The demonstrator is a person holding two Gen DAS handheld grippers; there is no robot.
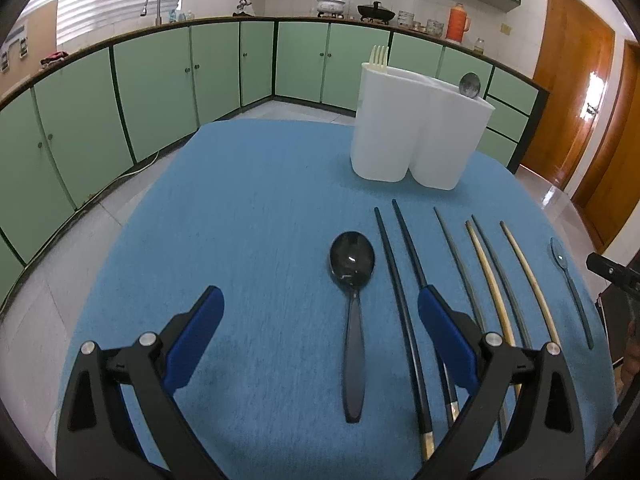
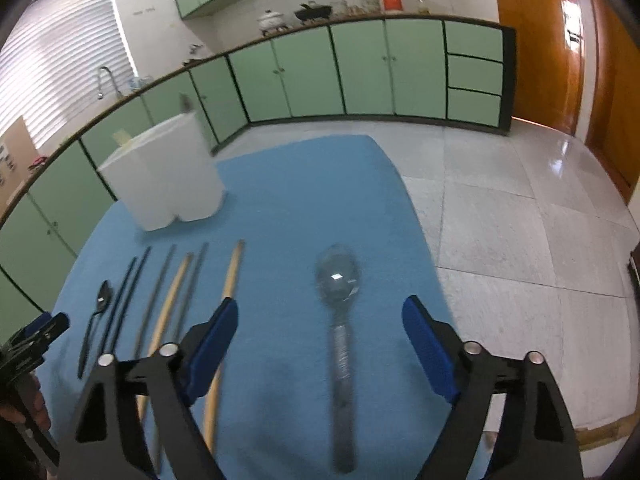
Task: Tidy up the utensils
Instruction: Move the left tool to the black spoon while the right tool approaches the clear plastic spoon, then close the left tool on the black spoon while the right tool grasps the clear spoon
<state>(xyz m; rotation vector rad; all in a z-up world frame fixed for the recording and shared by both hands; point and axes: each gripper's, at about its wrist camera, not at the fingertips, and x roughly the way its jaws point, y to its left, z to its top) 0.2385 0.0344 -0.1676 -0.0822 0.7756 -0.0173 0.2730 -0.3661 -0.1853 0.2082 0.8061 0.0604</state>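
A black spoon (image 1: pixel 353 304) lies on the blue mat (image 1: pixel 248 208), between my left gripper's (image 1: pixel 320 312) open fingers. Right of it lie several dark and tan chopsticks (image 1: pixel 486 276), then a grey translucent spoon (image 1: pixel 570 284). That grey spoon (image 2: pixel 340 336) lies between my right gripper's (image 2: pixel 318 332) open fingers. The white utensil holder (image 1: pixel 416 136) stands at the mat's far side with a cream fork (image 1: pixel 379 57) and a metal spoon (image 1: pixel 469 84) in it. It also shows in the right wrist view (image 2: pixel 168 176), with the chopsticks (image 2: pixel 176 300) and black spoon (image 2: pixel 98 316).
The mat covers a table; its right edge (image 2: pixel 424 232) drops to a tiled floor (image 2: pixel 520 220). Green cabinets (image 1: pixel 160 92) line the far walls. My right gripper's tip (image 1: pixel 612 272) shows at the right edge of the left view.
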